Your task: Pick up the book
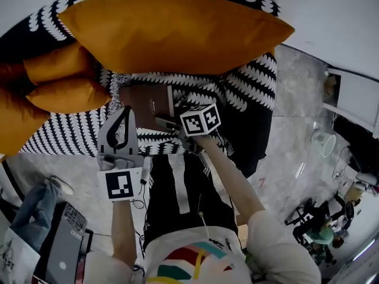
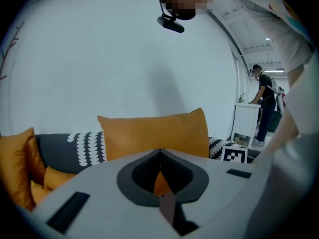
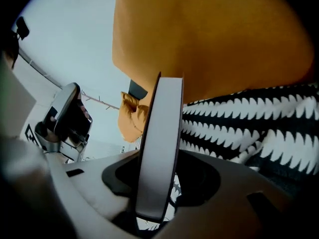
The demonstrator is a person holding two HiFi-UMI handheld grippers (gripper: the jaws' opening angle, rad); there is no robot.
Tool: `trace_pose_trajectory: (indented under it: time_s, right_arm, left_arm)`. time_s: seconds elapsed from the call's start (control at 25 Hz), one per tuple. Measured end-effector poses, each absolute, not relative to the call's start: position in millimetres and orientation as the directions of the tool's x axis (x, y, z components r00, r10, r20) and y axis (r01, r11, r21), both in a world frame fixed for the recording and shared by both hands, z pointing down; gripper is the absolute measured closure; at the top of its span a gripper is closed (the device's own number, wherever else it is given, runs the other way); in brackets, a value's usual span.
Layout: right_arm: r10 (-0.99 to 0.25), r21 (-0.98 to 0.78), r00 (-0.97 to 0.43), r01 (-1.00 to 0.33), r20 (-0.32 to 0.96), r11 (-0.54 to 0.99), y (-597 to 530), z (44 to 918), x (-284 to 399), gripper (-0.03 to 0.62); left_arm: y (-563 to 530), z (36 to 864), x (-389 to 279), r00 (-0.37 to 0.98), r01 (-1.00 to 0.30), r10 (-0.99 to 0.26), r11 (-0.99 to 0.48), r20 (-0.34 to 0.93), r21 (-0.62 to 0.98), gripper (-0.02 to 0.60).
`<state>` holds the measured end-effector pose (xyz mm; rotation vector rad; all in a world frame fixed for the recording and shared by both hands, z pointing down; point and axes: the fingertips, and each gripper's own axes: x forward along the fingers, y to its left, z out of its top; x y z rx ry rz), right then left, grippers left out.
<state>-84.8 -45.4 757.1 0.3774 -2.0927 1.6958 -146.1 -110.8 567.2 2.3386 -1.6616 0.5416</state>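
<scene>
A brown book (image 1: pixel 145 102) hangs over the black-and-white patterned sofa (image 1: pixel 251 90), just below the big orange cushion. My right gripper (image 1: pixel 168 122) comes in from the right and is shut on the book's right edge. In the right gripper view the book's pale page edge (image 3: pixel 164 113) stands upright between the jaws of that gripper (image 3: pixel 158 158). My left gripper (image 1: pixel 127 110) sits at the book's left edge. In its own view the left gripper (image 2: pixel 159 152) has its tips meeting in front of the cushion, with nothing gripped.
A large orange cushion (image 1: pixel 172 31) leans on the sofa back, with smaller orange cushions (image 1: pixel 59 93) at the left. A laptop (image 1: pixel 62 247) lies on the marble floor (image 1: pixel 296 152). A person (image 2: pixel 264 103) stands by a white cabinet (image 2: pixel 246 121) far right.
</scene>
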Motion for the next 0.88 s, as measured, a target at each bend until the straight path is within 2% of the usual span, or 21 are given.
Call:
trace_pose_trajectory:
  time_s: [0.16, 0.32, 0.6, 0.72, 0.88]
  right_arm:
    - [0.06, -0.853, -0.867, -0.47, 0.494, 0.226, -49.4, 751.8, -115.5, 0.407]
    - [0.074, -0.793, -0.818, -0.524, 0.57, 0.309, -50.1, 745.6, -129.6, 0.431]
    - [0.069, -0.708, -0.755, -0.573, 0.652, 0.414, -42.9, 703.3, -139.5, 0.439]
    - [0.019, -0.68, -0.765, -0.561, 0.644, 0.472, -41.4, 658.1, -132.2, 0.439]
    - [-0.16, -0.626, -0.791, -0.574, 0.591, 0.529, -82.9, 577.1, -111.6, 0.439]
  left_arm:
    - [-97.5, 562.1, -180.7, 0.217, -0.966, -0.885, -0.255, 0.412, -0.04, 0.575]
    - [-87.3, 548.0, -207.0, 0.153, -0.981, -0.903, -0.186, 0.401, -0.046, 0.575]
    - [-88.5, 489.9, -218.5, 0.099, -0.991, -0.946, -0.124, 0.308, -0.06, 0.575]
    - [-90.5, 452.5, -209.3, 0.114, -0.989, -0.96, -0.133, 0.257, -0.058, 0.575]
    - [-112.3, 394.7, -190.2, 0.172, -0.979, -0.973, -0.186, 0.153, -0.082, 0.575]
